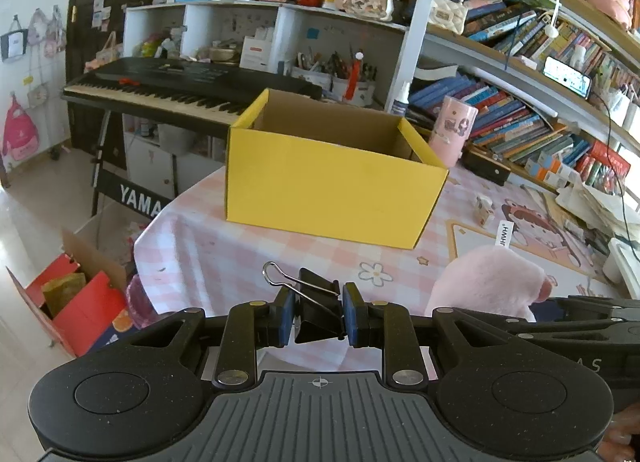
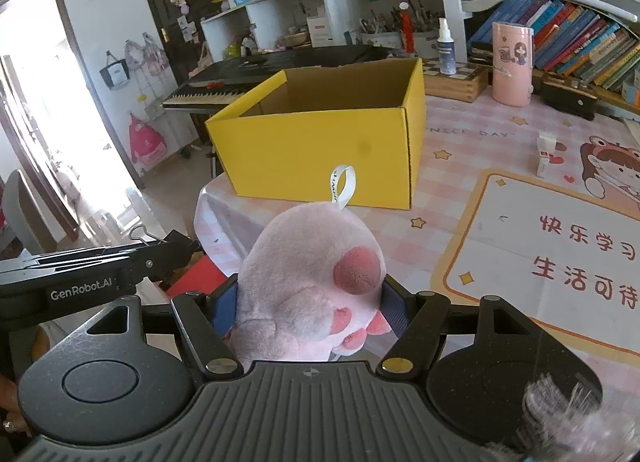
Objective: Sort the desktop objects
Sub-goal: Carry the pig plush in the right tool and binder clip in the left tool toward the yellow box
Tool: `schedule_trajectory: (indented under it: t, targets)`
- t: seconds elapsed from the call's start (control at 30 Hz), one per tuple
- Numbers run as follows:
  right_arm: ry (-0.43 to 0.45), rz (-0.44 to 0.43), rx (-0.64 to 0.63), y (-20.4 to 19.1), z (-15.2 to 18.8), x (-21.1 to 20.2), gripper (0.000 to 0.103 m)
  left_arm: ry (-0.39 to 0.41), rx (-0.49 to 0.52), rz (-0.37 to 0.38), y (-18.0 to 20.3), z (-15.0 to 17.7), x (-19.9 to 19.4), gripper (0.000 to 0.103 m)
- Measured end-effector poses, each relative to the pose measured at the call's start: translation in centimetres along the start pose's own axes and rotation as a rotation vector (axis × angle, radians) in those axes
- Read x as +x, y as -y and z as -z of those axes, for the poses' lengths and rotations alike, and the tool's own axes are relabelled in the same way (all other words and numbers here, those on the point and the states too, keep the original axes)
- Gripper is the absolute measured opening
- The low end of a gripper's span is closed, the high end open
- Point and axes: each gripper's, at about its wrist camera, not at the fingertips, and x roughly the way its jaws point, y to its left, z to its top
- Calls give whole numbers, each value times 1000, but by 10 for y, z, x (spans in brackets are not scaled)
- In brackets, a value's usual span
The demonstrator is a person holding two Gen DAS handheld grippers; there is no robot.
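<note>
1. Binder clip (image 1: 318, 312): black steel body with wire loop handles, held in the left gripper (image 1: 319, 320), in front of the yellow box (image 1: 332, 182) and clear of the tablecloth (image 1: 248, 250). The blue pads (image 1: 289, 320) are drawn close and clamp the body from both sides. One wire handle sticks up to the left. Judged light, rigid and smooth-sided; it could pivot or slip if pinched on a handle, so the flat body faces look the better hold, as taken here.

2. Plush paw (image 2: 312, 282): pink, furry, with darker pink toe pads and a white ribbon loop (image 2: 343, 186) at its far end. Held in the right gripper (image 2: 312, 312), in front of the yellow box (image 2: 320, 150) and to the right of the clip. The fingers (image 2: 394, 312) stand partly apart, pressed into its flanks. Judged very light, soft and compressible, not fragile; it gives under pressure, so a hold across the thick middle seems surer than one on the loop.

3. Yellow box: open-topped cardboard on the tablecloth; what shows of its inside is bare. Judged the likely destination for both items. Its walls are thin and light, so a knock on the rim could shift it.

4. Small white carton (image 2: 546, 154): upright on the tablecloth, well to the right of the box, untouched.
</note>
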Motion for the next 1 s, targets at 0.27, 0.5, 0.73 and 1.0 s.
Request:
schedule_trajectory:
  t: [0.27, 0.5, 0.73, 1.0]
  targets:
    - [-9, -2, -14, -7, -5, 6, 69, 2, -17, 2, -9, -5, 3, 24]
    - [-1, 16, -29, -6, -14, 9, 69, 24, -24, 11, -10, -19, 12, 24]
    - [61, 26, -43, 5, -44, 13, 69, 84, -15, 5, -6, -46, 25, 24]
    - [162, 9, -69, 25, -102, 30, 69, 148, -1, -24, 3, -83, 48, 24]
